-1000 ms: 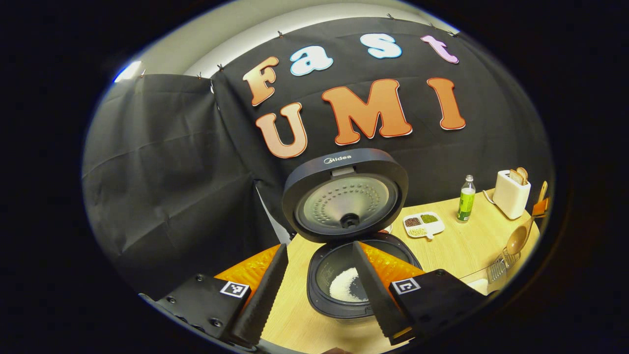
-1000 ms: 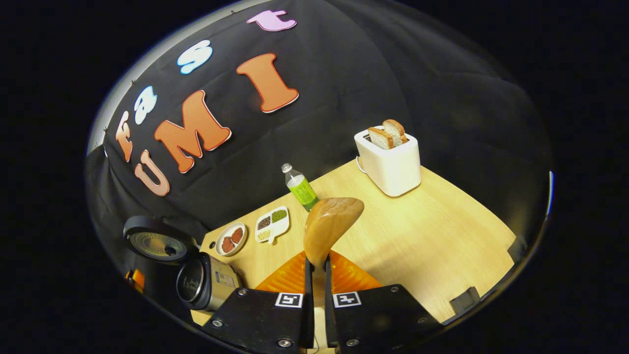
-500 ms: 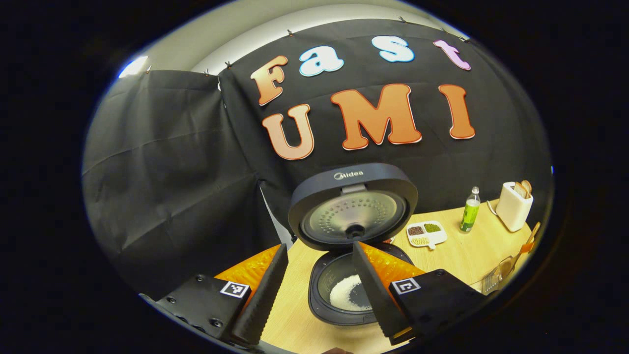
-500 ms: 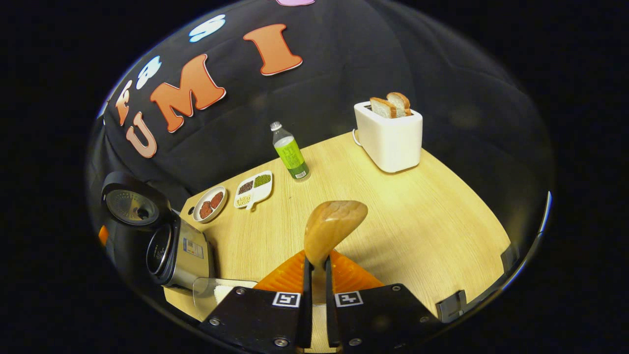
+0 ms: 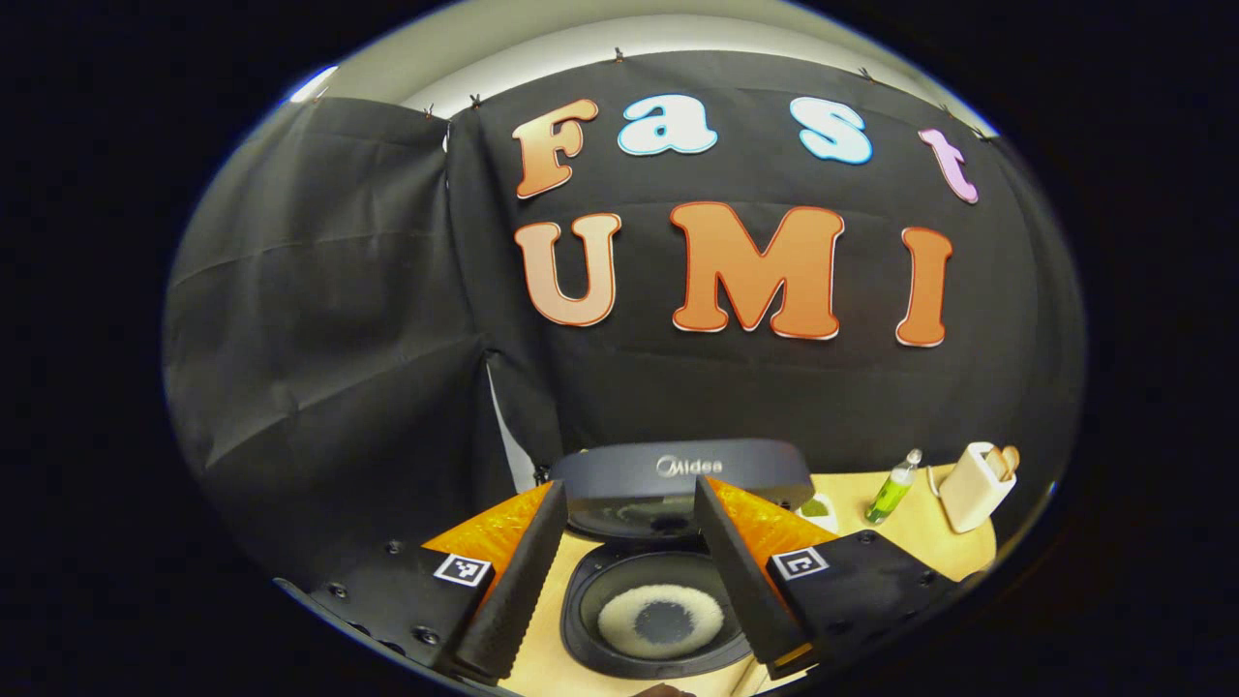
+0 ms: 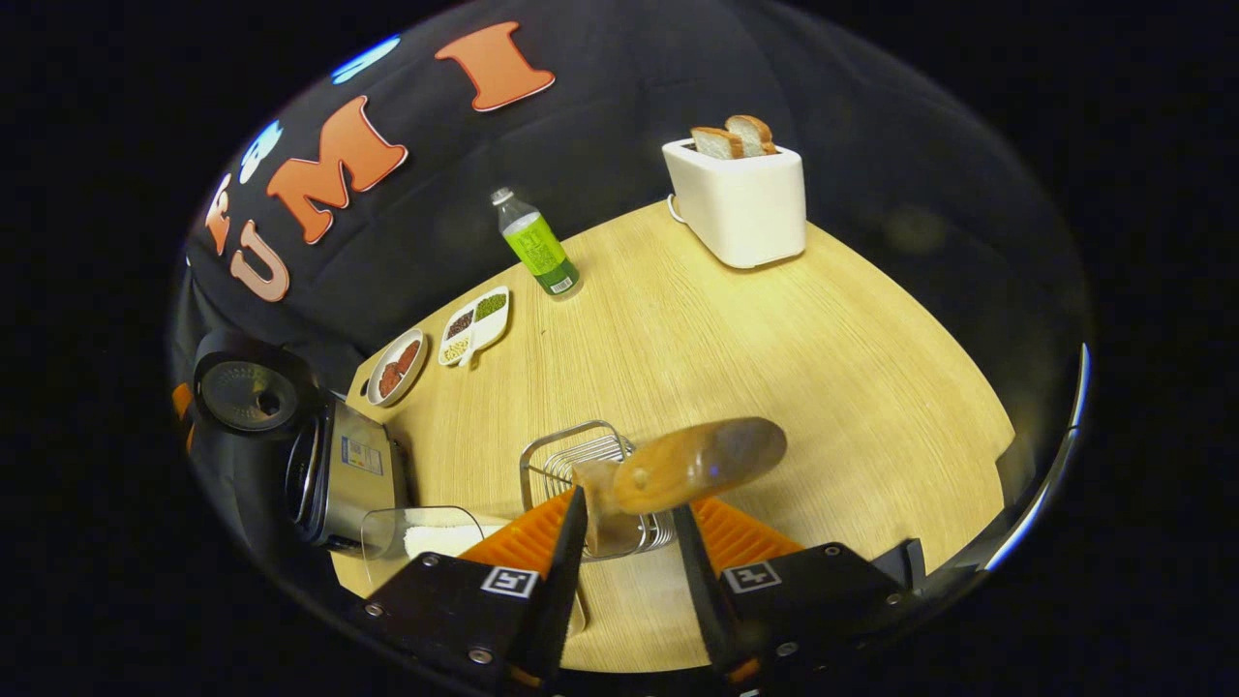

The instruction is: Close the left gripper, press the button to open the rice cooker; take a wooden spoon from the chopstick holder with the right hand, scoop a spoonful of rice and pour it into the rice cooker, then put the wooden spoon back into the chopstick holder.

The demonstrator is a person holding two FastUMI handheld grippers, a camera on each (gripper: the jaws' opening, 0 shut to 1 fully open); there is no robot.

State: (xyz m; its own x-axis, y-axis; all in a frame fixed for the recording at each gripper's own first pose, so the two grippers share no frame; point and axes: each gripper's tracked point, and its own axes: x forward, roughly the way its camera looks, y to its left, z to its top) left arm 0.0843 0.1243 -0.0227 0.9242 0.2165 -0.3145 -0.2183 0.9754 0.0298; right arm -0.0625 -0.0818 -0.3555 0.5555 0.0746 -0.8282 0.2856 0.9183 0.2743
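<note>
The rice cooker (image 5: 583, 627) stands with its lid (image 5: 678, 472) raised, and white rice (image 5: 621, 624) lies in a ring in the pot. My left gripper (image 5: 629, 487) hangs open over the cooker with nothing between its fingers. In the right gripper view, the wooden spoon (image 6: 699, 463) leans to the right in the wire chopstick holder (image 6: 566, 463), handle down. My right gripper (image 6: 627, 508) stands open around the handle, its fingers apart from it. The cooker (image 6: 339, 465) sits at the left of that view.
A clear container of rice (image 6: 426, 532) sits beside the cooker. A white toaster (image 6: 740, 198) with bread, a green bottle (image 6: 537, 247), a divided dish of beans (image 6: 474, 324) and a small plate (image 6: 397, 368) stand toward the back of the wooden table (image 6: 823, 387).
My right gripper has opened and let go of the spoon, which has tipped to the right in the wire holder. The left gripper has shifted so the cooker sits lower in its view.
</note>
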